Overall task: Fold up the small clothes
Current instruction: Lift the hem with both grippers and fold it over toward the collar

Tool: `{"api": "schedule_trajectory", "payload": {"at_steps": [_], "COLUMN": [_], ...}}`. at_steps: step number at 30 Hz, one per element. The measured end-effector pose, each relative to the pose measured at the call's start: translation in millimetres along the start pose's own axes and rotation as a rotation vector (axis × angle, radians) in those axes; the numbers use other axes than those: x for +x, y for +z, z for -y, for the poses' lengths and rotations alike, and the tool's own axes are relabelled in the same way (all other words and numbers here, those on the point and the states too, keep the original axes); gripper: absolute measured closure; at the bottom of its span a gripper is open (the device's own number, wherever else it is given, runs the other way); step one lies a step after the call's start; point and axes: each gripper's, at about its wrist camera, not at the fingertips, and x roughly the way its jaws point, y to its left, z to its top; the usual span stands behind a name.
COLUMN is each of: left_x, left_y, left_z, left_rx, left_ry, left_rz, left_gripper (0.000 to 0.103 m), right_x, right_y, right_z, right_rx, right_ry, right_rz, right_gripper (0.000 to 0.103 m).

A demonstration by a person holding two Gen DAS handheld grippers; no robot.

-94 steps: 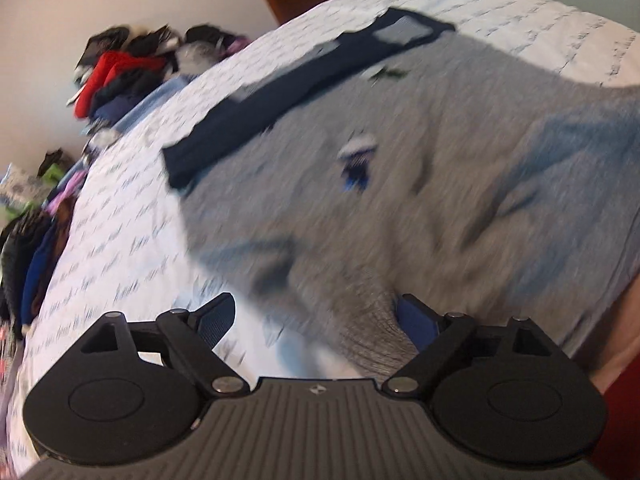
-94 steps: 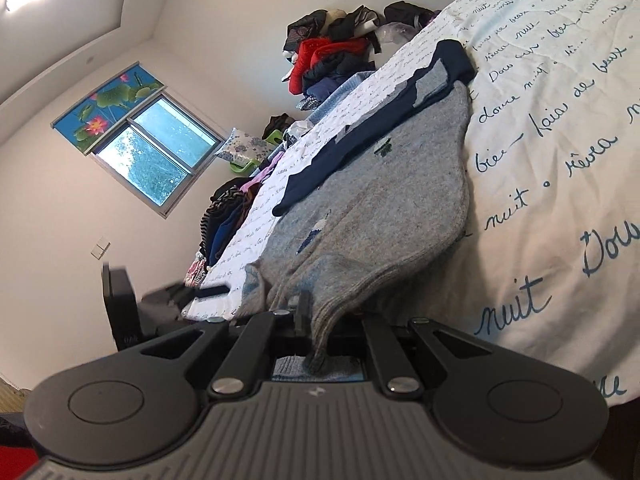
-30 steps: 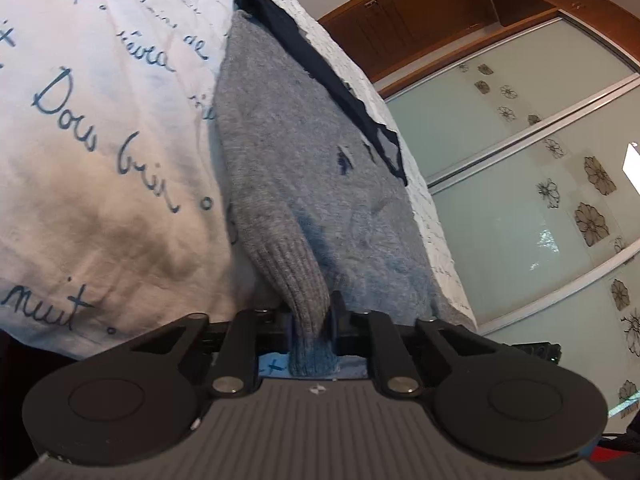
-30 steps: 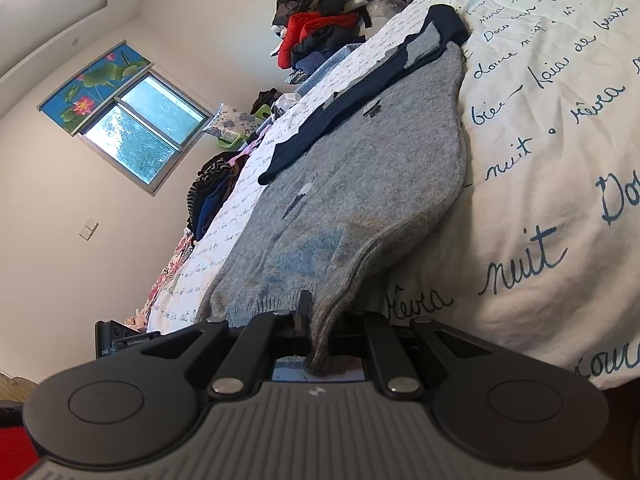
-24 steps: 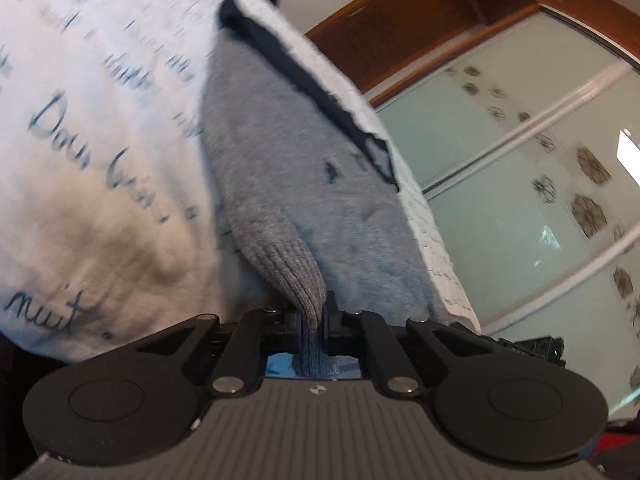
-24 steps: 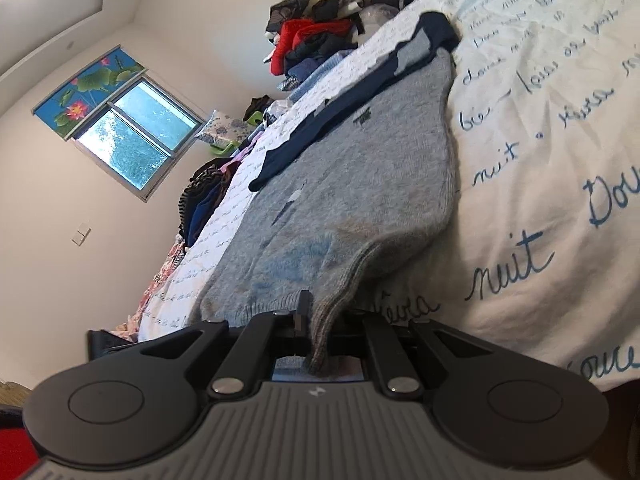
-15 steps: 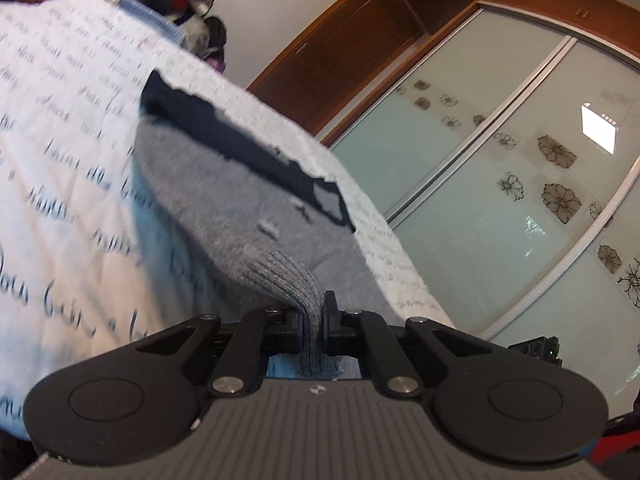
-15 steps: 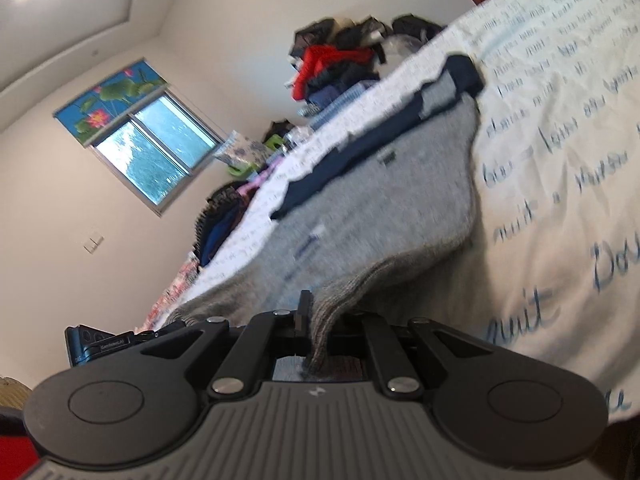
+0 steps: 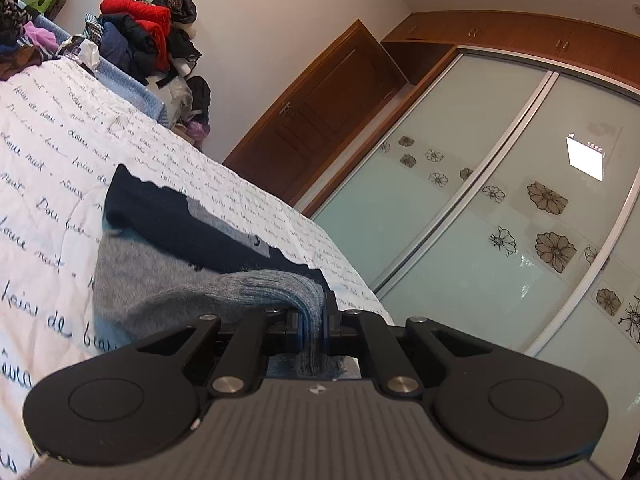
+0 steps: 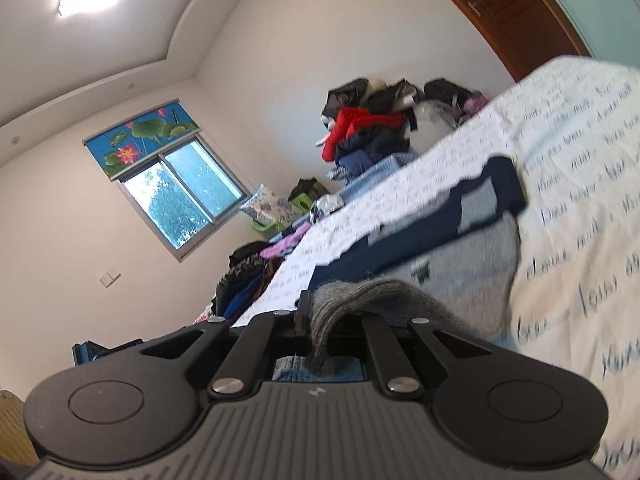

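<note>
Grey sweater [image 9: 168, 292] hem is clamped in left gripper [image 9: 311, 326] and right gripper [image 10: 316, 328]; fold under way, next carry it toward the navy collar band [image 9: 168, 220], upper left.

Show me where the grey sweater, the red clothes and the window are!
Sweater [image 9: 168, 292], left wrist view, on its grey body lying on the bed.
Red clothes [image 10: 360, 120], right wrist view, on the red garment in the pile.
Window [image 10: 180, 196], right wrist view, on the glass pane.

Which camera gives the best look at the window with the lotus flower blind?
The right wrist view. The sliding window with the lotus-print blind sits whole and unblocked on the far wall there. The left wrist view faces the frosted-glass wardrobe doors instead and shows none of it.
</note>
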Motion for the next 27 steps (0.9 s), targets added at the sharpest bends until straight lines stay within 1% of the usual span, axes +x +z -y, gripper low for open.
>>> {"api": "schedule_trajectory", "payload": {"at_steps": [9, 18, 27], "left_x": [30.5, 74.9, 114.7], "left_y": [39.8, 74.6, 106.6], "left_z": [-1.1, -15.1, -37.6], "left_rx": [0.051, 0.083, 0.068], "left_ry": [0.039, 0.084, 0.129], "left_rz": [-0.011, -0.017, -0.013], "left_gripper": [0.095, 0.095, 0.095], "right_x": [27.7, 67.7, 109.9], "right_y": [34.4, 62.0, 91.9], "right_z": [10.8, 28.1, 49.2], "right_rx": [-0.017, -0.043, -0.041], "right_ry": [-0.028, -0.069, -0.105], "right_rz": [0.044, 0.065, 0.068], "right_gripper": [0.097, 0.097, 0.097]}}
